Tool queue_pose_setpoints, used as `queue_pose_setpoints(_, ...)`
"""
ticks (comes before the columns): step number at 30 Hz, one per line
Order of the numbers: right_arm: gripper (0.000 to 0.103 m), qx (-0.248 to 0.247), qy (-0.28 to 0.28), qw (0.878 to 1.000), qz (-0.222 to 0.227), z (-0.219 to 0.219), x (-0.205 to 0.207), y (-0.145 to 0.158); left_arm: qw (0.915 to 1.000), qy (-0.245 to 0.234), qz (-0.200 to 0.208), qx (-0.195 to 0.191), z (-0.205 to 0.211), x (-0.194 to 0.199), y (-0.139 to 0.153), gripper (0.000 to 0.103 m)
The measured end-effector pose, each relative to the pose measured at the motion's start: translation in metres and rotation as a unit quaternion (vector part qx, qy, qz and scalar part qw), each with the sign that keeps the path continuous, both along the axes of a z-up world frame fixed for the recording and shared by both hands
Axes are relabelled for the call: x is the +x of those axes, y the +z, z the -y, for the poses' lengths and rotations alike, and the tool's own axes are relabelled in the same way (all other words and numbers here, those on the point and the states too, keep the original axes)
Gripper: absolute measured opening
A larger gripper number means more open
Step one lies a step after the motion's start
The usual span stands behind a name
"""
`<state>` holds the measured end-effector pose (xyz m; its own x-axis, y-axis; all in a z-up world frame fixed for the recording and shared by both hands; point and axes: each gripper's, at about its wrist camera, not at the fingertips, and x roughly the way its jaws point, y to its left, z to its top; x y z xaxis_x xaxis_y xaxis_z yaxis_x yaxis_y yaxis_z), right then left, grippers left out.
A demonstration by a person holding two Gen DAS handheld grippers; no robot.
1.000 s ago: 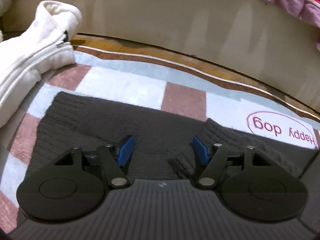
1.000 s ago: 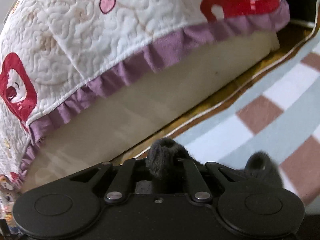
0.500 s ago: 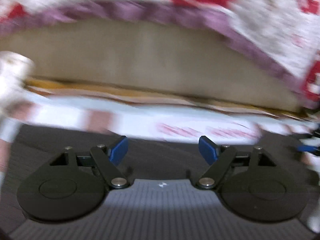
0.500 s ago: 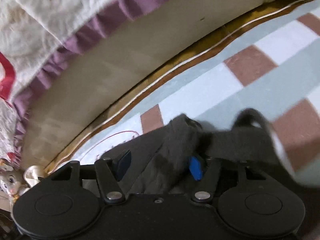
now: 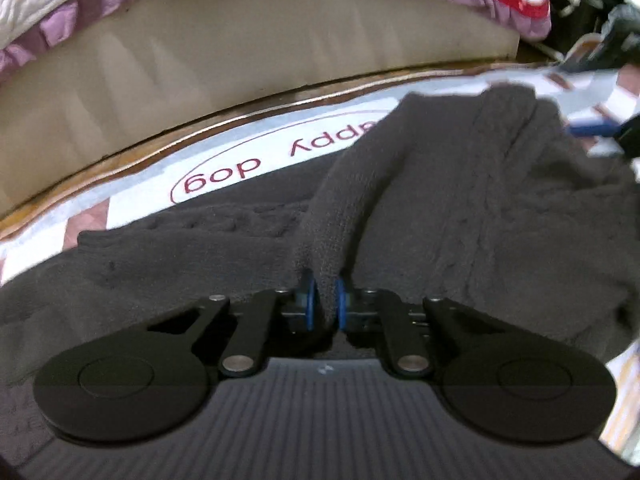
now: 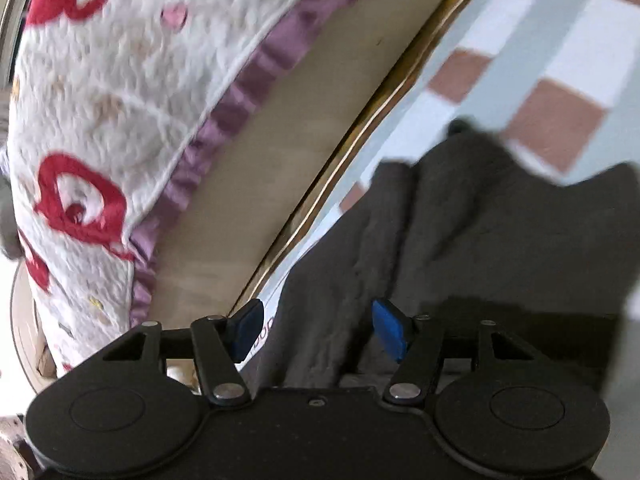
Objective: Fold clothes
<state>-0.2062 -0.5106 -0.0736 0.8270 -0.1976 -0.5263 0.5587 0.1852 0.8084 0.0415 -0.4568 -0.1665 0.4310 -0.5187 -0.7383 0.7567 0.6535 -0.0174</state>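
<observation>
Carrier: checked mat (image 5: 132, 216), squares of pale blue, white and brick-red, brown-and-gold border along its far edge. A printed oval reading "Happy dog" sits near that edge. Beyond the border, a plain beige bed base (image 5: 224, 60) with a quilted white cover (image 6: 120, 92), red motifs, purple frill.

Task item: dark grey knit sweater (image 5: 460, 216) lies on the mat close to the far edge, covering part of the printed oval. Material is soft and matte, with a fine rib and a raised cable column down one panel. It is limp and drapes in loose rolls.

Progress (judgement): partly gathered, not a finished fold. One portion lies flat on the mat at left in the left view; the rest is bunched and doubled over itself at right, edges uneven. Squaring the edges and laying the lifted part flat remain.

Left gripper (image 5: 324, 300): clenched on a rolled band of the sweater, the cloth rising from between the blue pads as a thick tube, probably a sleeve or a folded hem; I cannot tell which.

Right gripper (image 6: 316, 330): jaws apart, blue pads on either side of a sweater fold that runs between them; not pinching it. Frame blurred.
</observation>
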Motion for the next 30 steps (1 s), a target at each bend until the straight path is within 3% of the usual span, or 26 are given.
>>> queue_pose_setpoints(3, 0.067, 0.013, 0.03, 0.999, -0.022, 0.006, 0.033, -0.021, 0.9958, 0.003, -0.052, -0.075, -0.018, -0.004, 0.02, 0.009)
queue_pose_setpoints(5, 0.067, 0.031, 0.04, 0.998, -0.043, 0.006, 0.049, -0.039, 0.988, 0.006, -0.098, -0.12, -0.029, -0.008, 0.02, 0.009)
queue_pose_setpoints(6, 0.066, 0.038, 0.043, 0.997, -0.055, 0.005, 0.057, -0.047, 0.9832, 0.012, -0.123, -0.135, -0.034, -0.009, 0.014, 0.009)
queue_pose_setpoints(8, 0.068, -0.019, 0.059, 0.995, -0.079, -0.007, 0.067, -0.038, 0.9826, 0.025, -0.135, -0.125, -0.033, -0.013, 0.0, 0.008)
queue_pose_setpoints(9, 0.062, -0.054, 0.068, 0.992, -0.09, -0.013, 0.071, -0.031, 0.9854, 0.024, -0.124, -0.114, -0.03, -0.017, -0.001, 0.008)
queue_pose_setpoints(10, 0.046, -0.088, 0.076, 0.988, -0.102, -0.02, 0.076, -0.024, 0.9879, 0.023, -0.111, -0.106, -0.026, -0.02, 0.001, 0.009)
queue_pose_setpoints(11, 0.011, -0.123, 0.085, 0.982, -0.113, -0.026, 0.081, -0.018, 0.9901, 0.02, -0.1, -0.097, -0.022, -0.022, 0.005, 0.009)
queue_pose_setpoints(13, 0.01, -0.191, 0.102, 0.967, -0.136, -0.039, 0.09, -0.004, 0.9942, 0.016, -0.073, -0.077, -0.015, -0.027, 0.014, 0.012)
queue_pose_setpoints(14, 0.009, -0.221, 0.103, 0.958, -0.152, -0.046, 0.087, 0.009, 0.9964, 0.017, -0.054, -0.063, -0.014, -0.029, 0.019, 0.017)
queue_pose_setpoints(17, 0.009, -0.257, 0.098, 0.933, -0.232, -0.061, 0.077, 0.027, 0.9989, 0.034, -0.02, -0.025, -0.019, -0.03, 0.031, 0.068)
queue_pose_setpoints(18, 0.01, -0.242, 0.109, 0.928, -0.261, -0.058, 0.077, 0.019, 0.9987, 0.045, -0.015, -0.017, -0.022, -0.029, 0.033, 0.07)
queue_pose_setpoints(20, 0.01, -0.182, 0.111, 0.934, -0.286, -0.044, 0.075, -0.008, 0.9977, 0.065, -0.017, 0.002, -0.035, -0.026, 0.034, 0.071)
queue_pose_setpoints(22, 0.011, -0.136, 0.093, 0.951, -0.261, -0.029, 0.068, -0.02, 0.996, 0.082, -0.026, 0.025, -0.053, -0.022, 0.033, 0.073)
queue_pose_setpoints(25, 0.02, -0.109, 0.057, 0.969, -0.216, -0.016, 0.058, -0.016, 0.9935, 0.088, -0.04, 0.061, -0.08, -0.017, 0.029, 0.083)
queue_pose_setpoints(28, 0.021, -0.083, 0.041, 0.974, -0.208, -0.012, 0.044, -0.018, 0.9881, 0.104, -0.042, 0.106, -0.102, -0.011, 0.019, 0.084)
queue_pose_setpoints(30, 0.028, -0.09, 0.033, 0.969, -0.226, -0.014, 0.039, -0.016, 0.9821, 0.138, -0.042, 0.121, -0.117, -0.004, 0.012, 0.084)
